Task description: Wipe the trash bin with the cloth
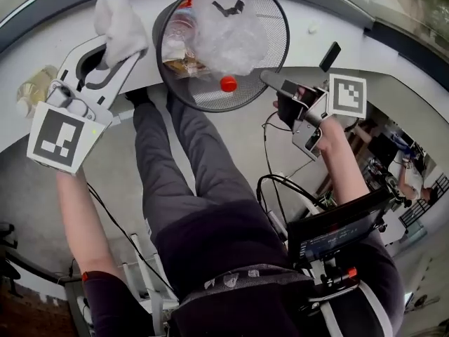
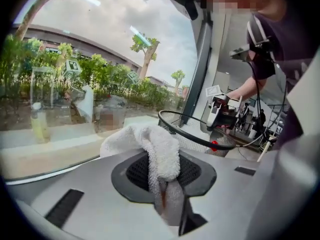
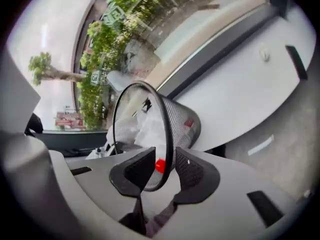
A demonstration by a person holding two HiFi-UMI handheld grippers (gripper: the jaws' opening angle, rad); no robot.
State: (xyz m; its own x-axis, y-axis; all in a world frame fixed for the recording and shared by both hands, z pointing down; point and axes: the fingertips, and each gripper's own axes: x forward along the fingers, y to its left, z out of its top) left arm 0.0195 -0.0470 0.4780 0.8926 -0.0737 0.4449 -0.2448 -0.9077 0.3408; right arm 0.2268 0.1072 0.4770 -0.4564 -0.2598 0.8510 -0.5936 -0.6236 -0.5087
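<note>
Left gripper (image 2: 166, 173): fingers (image 2: 135, 174) clenched on the white cloth (image 2: 155, 144), which is bunched just above them.
Right gripper (image 3: 165, 166): fingers clamped across the wire trash bin (image 3: 182, 119) rim, one pad inside, one outside.
Bin: tilted, beside the counter (image 3: 240, 84) edge, apart from the cloth.
Risk: thin rim likely to pivot or slip between the right fingers under wiping pressure, spilling the plastic bag (image 1: 224, 37).
Cause: single narrow grip on a loaded, tilted bin.
</note>
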